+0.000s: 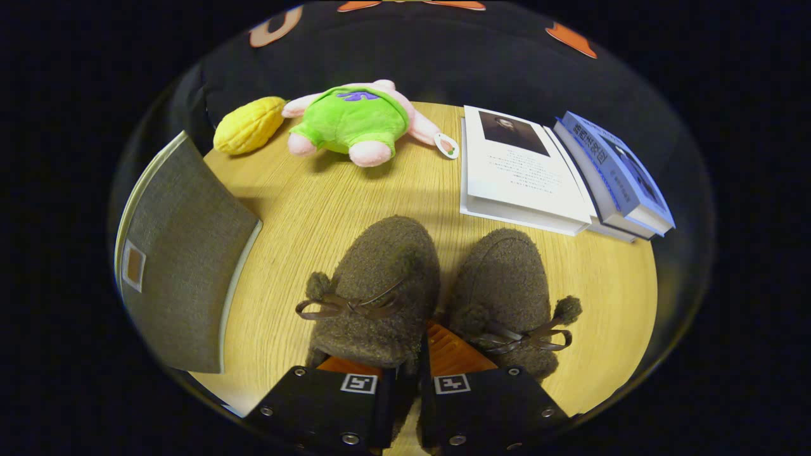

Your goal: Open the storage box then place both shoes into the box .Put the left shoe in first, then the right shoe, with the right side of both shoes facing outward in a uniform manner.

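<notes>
The gripper (pixel 408 367), its fingers narrowed onto the inner rim of the left shoe (pixel 374 291), points along the toes-away axis of both fuzzy shoes, the right shoe (pixel 507 297) alongside, the grey storage box (pixel 184 253) off to the left.

The gripper (pixel 407 354) shows as two boxy black blocks side by side at the near end, each with flat faces and angled outer edges. Round metal screws sit at their corners and along their near edges. Each block carries a small square white tag printed with a black pattern, set near its inner far corner. Ribbed fingers (pixel 451 351) stick out ahead from the blocks, with a narrow gap between them.
</notes>
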Action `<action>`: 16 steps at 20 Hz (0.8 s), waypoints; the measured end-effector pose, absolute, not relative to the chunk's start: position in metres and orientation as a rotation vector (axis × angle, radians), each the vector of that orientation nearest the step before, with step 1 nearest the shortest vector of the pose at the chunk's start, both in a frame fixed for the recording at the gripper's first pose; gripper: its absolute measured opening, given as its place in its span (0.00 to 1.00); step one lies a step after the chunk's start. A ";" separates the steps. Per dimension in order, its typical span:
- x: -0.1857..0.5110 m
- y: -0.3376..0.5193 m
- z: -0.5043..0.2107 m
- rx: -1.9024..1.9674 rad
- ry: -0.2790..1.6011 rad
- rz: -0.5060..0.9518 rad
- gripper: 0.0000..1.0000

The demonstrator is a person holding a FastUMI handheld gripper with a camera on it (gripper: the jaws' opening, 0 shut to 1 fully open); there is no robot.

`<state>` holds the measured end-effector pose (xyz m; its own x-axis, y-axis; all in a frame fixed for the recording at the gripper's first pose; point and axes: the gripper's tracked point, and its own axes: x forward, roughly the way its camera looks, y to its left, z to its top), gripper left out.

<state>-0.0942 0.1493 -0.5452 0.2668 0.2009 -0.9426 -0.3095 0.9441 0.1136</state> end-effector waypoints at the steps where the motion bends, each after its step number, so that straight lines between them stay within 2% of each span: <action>1: -0.093 0.148 -0.545 -0.070 1.269 0.325 0.14; 3: -0.092 0.145 -0.544 -0.040 1.287 0.286 0.04; 5: -0.093 0.148 -0.537 -0.020 1.280 0.269 0.02; 16: -0.083 0.182 -0.421 0.087 1.121 0.338 0.01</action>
<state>-0.0828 0.1816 -0.4213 0.3900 0.3093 -0.8673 -0.2223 0.9457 0.2372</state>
